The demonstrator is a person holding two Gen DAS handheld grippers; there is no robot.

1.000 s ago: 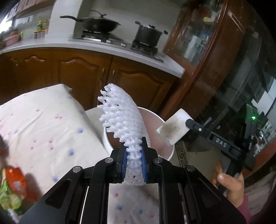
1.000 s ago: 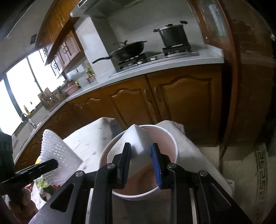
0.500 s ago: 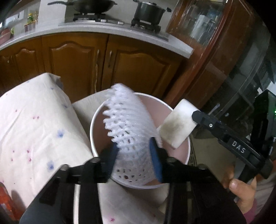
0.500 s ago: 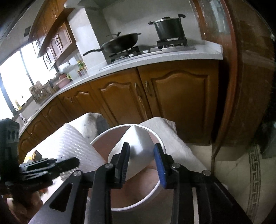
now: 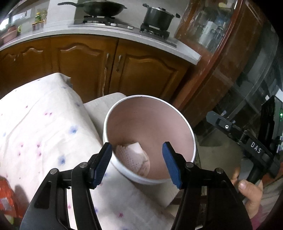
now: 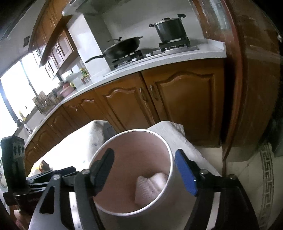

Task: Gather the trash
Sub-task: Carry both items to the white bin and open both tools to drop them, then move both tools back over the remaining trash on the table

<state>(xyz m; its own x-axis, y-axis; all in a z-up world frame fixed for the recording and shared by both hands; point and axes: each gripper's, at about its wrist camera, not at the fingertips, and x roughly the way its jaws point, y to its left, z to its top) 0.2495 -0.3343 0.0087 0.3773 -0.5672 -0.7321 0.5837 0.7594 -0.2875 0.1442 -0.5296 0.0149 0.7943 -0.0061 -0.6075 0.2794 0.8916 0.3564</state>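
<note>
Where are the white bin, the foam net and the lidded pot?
white bin (image 5: 185, 123), left wrist view, right rim.
foam net (image 5: 131, 160), left wrist view, its mesh middle, lying inside.
lidded pot (image 6: 170, 31), right wrist view, its dark side wall.

Two tools are showing, the left tool (image 5: 137, 162) and the right tool (image 6: 145, 172), each with two fingers. One white bin (image 5: 192, 141) is sitting on the cloth, holding two pieces of trash: one foam net (image 5: 130, 159) and one white pad (image 5: 137, 146). Behind, one wok (image 5: 99, 8) and one lidded pot (image 5: 157, 16) are standing on the tabletop (image 5: 106, 31). One hand (image 5: 247, 192) is showing.
</note>
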